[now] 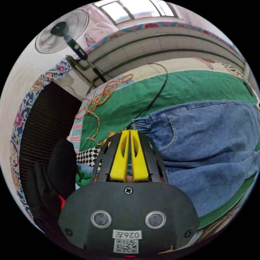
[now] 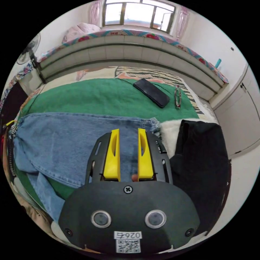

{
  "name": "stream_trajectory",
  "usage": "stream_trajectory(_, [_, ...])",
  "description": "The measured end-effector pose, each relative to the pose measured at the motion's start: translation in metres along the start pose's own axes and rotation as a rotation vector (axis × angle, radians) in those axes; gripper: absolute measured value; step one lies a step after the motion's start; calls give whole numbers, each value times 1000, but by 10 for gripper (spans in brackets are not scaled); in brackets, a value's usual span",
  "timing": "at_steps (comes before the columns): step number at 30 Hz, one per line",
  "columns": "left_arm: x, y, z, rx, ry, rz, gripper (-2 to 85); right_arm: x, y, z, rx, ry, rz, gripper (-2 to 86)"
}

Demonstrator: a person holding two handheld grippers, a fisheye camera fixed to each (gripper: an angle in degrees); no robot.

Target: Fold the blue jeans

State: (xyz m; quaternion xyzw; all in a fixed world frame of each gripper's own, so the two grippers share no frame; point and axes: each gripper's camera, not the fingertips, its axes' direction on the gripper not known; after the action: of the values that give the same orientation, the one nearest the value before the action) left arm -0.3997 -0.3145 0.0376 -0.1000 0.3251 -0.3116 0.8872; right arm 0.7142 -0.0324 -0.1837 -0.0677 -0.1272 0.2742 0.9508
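Denim jeans (image 2: 81, 143) — phone (image 2: 151, 92), glasses (image 2: 177, 100) beyond; left gripper (image 1: 130, 132) closed, right gripper (image 2: 128, 131) parted.

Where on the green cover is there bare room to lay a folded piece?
The green cover is bare in a wide band between the blue jeans and the far bedding, left of the phone and glasses. Right of the jeans it's crowded: black garment. The rope and cable clutter the waistband end.

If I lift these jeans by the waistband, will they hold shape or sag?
Likely sag: the blue jeans lie flat with soft creases and one leg droops off the green cover's edge. Denim looks thick, so probably heavy, not slippery.
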Motion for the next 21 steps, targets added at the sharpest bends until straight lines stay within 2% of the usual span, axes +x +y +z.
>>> stream_trajectory(1, [14, 12, -5, 50, 77, 60, -9, -4, 5, 1, 8, -10, -13, 45])
stream_trajectory(2, [27, 20, 8, 10, 112, 117, -9, -10, 12, 10, -25, 21, -46, 27])
stream_trajectory(3, [32, 22, 22, -57, 110, 139, -9, -12, 17, 32, -156, 126, -67, 9])
stream_trajectory(4, [39, 26, 52, -196, 130, 192, -9, -12, 21, 46, -267, 169, -100, 0])
stream_trajectory(5, [32, 31, 46, -153, 139, 156, -9, -11, 25, 37, -207, 176, -97, -5])
stream_trajectory(7, [10, 35, 21, -143, 214, 101, -9, -5, 30, 16, -269, 242, -43, -8])
stream_trajectory(9, [-12, 54, -18, -71, 235, 82, -9, -6, 54, -43, -132, 348, -66, -9])
stream_trajectory(10, [-28, 75, -54, 31, 259, 64, -9, -6, 63, -62, -80, 371, -60, -9])
stream_trajectory(11, [-44, 104, -92, 175, 339, 50, -9, -8, 88, -103, 53, 380, -38, -9])
stream_trajectory(12, [-54, 121, -111, 251, 389, 36, -8, -9, 119, -143, 210, 346, -1, -9])
stream_trajectory(14, [-87, 194, -168, 535, 535, -41, -4, -9, 176, -193, 428, 250, 62, -9])
stream_trajectory(15, [-94, 212, -178, 590, 555, -63, -2, -7, 215, -214, 537, 177, 98, -9])
stream_trajectory(16, [-108, 242, -190, 648, 582, -104, 2, -7, 232, -221, 569, 151, 107, -9])
stream_trajectory(21, [-146, 313, -189, 467, 749, -218, 81, 6, 344, -228, 390, -7, 155, -7])
